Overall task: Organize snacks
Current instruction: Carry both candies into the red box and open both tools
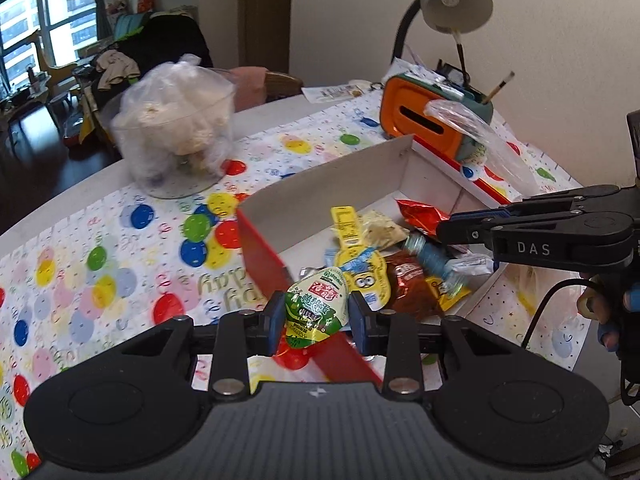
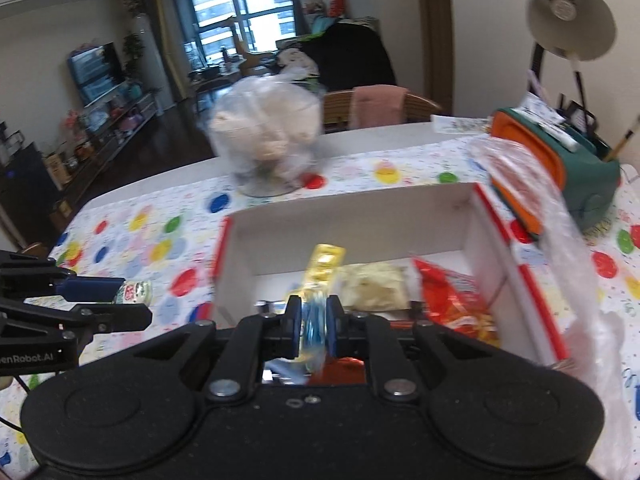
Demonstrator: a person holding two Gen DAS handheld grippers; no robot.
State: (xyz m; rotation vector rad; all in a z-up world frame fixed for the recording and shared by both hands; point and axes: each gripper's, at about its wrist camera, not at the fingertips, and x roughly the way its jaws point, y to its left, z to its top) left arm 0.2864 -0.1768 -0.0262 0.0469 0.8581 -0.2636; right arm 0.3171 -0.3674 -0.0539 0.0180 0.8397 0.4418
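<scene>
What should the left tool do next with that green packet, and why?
Probably carry the green packet further over the red box and let go there. The left tool grips it at the box's near edge, the other snacks already lie inside, and the right tool holds a blue packet over the box too.

Both tools are showing matte black bodies, silver pivot screws and blue pads (image 1: pixel 275 316). The right tool (image 1: pixel 440 230) is bearing white "DAS" lettering, a black cable (image 1: pixel 538 320) trailing below it.

wrist views, angled down, sharing box (image 1: pixel 324 184) (image 2: pixel 352 216)
</scene>
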